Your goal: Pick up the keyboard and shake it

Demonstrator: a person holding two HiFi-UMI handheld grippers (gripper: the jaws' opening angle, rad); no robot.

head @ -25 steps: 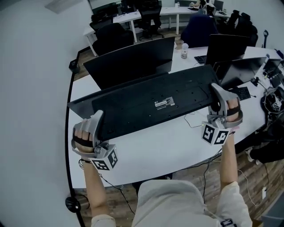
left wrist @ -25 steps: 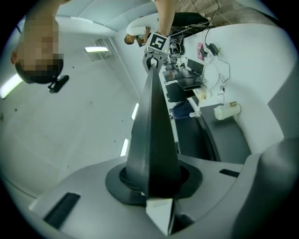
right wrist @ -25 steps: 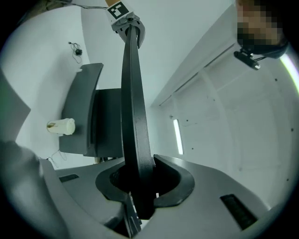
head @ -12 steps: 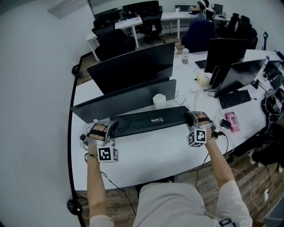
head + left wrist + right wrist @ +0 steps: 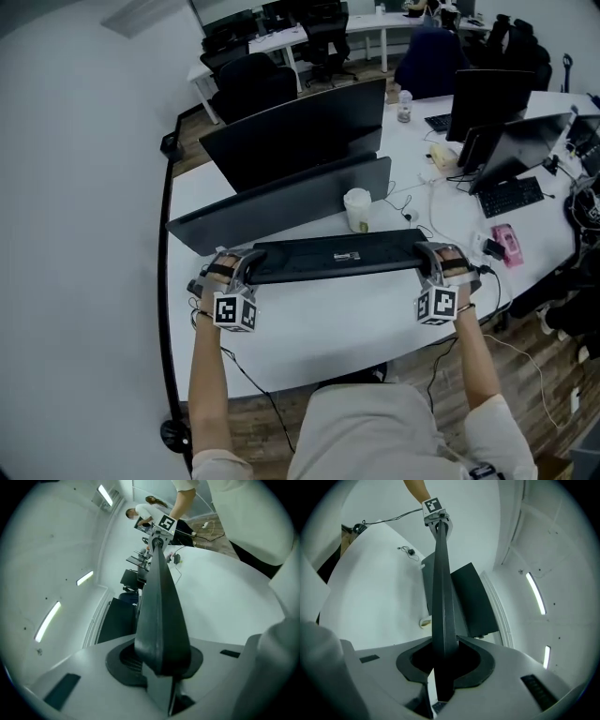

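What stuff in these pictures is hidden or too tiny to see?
Keys of the long black keyboard: the head view shows its underside; both gripper views see it edge-on.
Print on its white label: too small in the head view.
Inside of the white cup: too small, head view.
Pads of the left gripper and right gripper: covered by the keyboard's ends.

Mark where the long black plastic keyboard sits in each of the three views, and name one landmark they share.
Head view: the long black plastic keyboard lies crosswise at centre, underside label showing.
Left gripper view: the keyboard is edge-on, rising from bottom centre to the top.
Right gripper view: the keyboard is edge-on, a thin dark blade up the middle.
Shared landmark: the white curved desk, seen in all three.
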